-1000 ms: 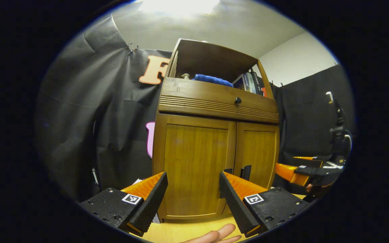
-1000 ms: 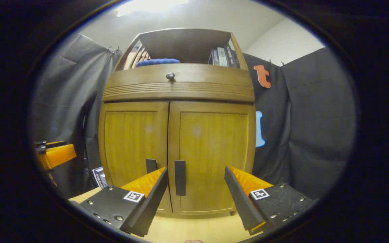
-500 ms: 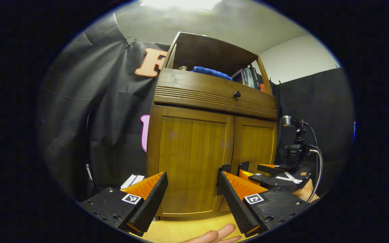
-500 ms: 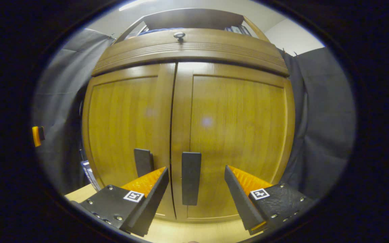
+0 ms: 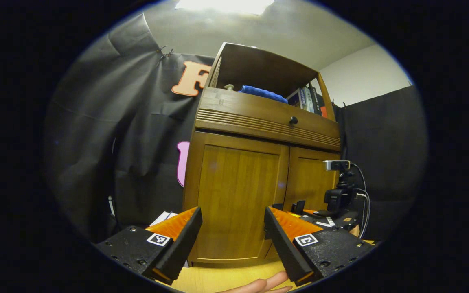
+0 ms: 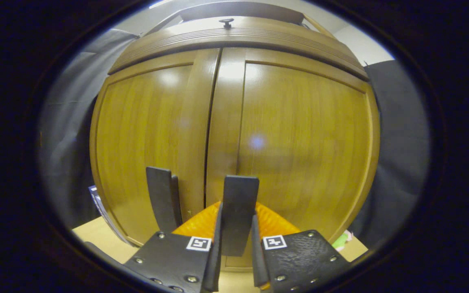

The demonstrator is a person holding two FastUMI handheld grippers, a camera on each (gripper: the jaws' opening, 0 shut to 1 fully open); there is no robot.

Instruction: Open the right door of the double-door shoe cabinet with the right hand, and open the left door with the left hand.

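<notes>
The wooden shoe cabinet [image 5: 238,195] stands ahead with both doors shut. In the right gripper view the right door [image 6: 307,142] is very close. Its black vertical handle [image 6: 240,195] sits between my right gripper's [image 6: 236,211] fingers, which press on it from both sides. The left door's handle [image 6: 161,199] is just to the left, free. In the left gripper view my left gripper [image 5: 232,221] is open, a short way in front of the left door [image 5: 234,195]. The right gripper [image 5: 320,215] shows at the right door's handle there.
Above the doors is a drawer with a dark knob [image 5: 293,120]. An open shelf on top holds a blue cloth [image 5: 259,92] and books [image 5: 307,99]. The cabinet stands on a light wooden surface [image 5: 218,278]. Papers [image 5: 163,215] lie left of it. A person's fingers [image 5: 267,283] show below.
My right gripper moved in close to the right door and shut on its handle. The left gripper stayed open and shifted only slightly.
</notes>
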